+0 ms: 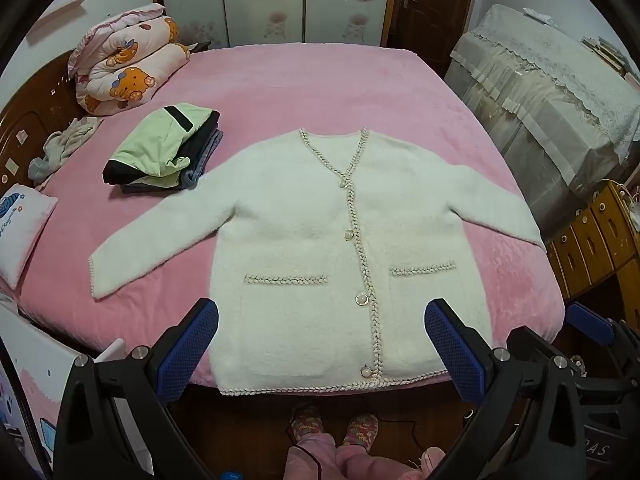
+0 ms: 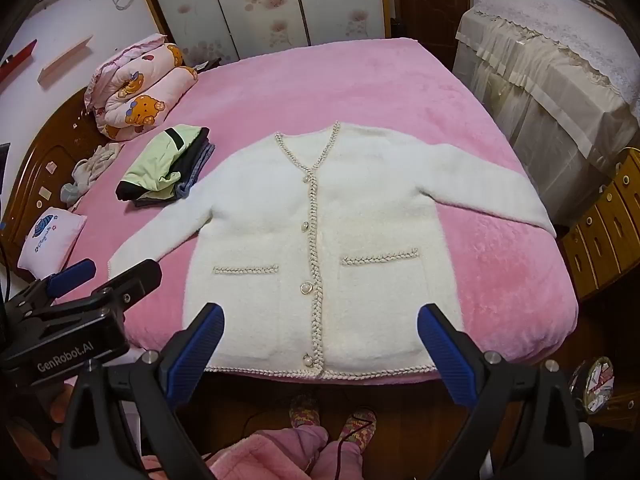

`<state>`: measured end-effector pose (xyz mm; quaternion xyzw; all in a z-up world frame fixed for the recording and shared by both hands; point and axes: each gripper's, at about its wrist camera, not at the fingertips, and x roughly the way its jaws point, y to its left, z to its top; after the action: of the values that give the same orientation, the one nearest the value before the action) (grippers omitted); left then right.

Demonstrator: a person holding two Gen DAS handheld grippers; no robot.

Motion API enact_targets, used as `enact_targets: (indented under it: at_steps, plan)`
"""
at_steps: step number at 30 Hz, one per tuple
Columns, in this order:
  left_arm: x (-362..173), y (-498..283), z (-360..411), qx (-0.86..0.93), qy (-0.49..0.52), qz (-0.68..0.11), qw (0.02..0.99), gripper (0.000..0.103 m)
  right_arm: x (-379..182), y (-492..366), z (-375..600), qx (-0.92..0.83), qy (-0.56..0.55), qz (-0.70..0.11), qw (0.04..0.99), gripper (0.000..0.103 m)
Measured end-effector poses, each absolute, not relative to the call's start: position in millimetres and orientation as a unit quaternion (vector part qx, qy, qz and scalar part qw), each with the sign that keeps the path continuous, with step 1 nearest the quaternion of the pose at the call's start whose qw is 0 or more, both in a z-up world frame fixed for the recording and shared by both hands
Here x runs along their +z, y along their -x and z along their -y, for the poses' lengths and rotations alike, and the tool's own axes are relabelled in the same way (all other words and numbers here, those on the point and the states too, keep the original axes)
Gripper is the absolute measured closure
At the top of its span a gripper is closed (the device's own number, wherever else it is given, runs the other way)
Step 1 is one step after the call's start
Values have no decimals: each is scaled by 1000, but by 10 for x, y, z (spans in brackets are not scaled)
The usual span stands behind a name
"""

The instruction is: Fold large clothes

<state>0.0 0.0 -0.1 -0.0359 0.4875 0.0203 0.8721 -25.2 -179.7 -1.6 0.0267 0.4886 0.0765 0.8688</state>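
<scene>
A fluffy white cardigan (image 1: 304, 232) (image 2: 344, 216) with braided trim and pearl buttons lies flat and buttoned on the pink bed, both sleeves spread out, its hem at the near edge. My left gripper (image 1: 322, 336) hovers above the hem, open, with nothing between its blue pads. My right gripper (image 2: 320, 336) also hangs open and empty over the hem. In the right wrist view the left gripper (image 2: 80, 280) shows at the lower left; in the left wrist view a blue pad of the right gripper (image 1: 588, 322) shows at the right edge.
A stack of folded clothes (image 1: 164, 148) (image 2: 168, 168) with a green top sits left of the cardigan. A rolled quilt (image 1: 128, 68) and a small pillow (image 1: 20, 228) lie further left. A covered cabinet (image 1: 552, 92) and wooden drawers (image 1: 596, 240) stand right. The person's slippered feet (image 1: 336, 426) are below.
</scene>
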Motion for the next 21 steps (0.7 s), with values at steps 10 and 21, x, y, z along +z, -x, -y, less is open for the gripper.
enact_targets:
  at_steps: [10, 21]
  plan:
    - [-28, 26, -40, 21, 40, -489, 871, 1, 5, 235, 1788, 74, -23, -489, 869, 5]
    - [-22, -34, -2, 21, 41, -491, 870, 1, -5, 192, 1838, 71, -24, -490, 869, 5]
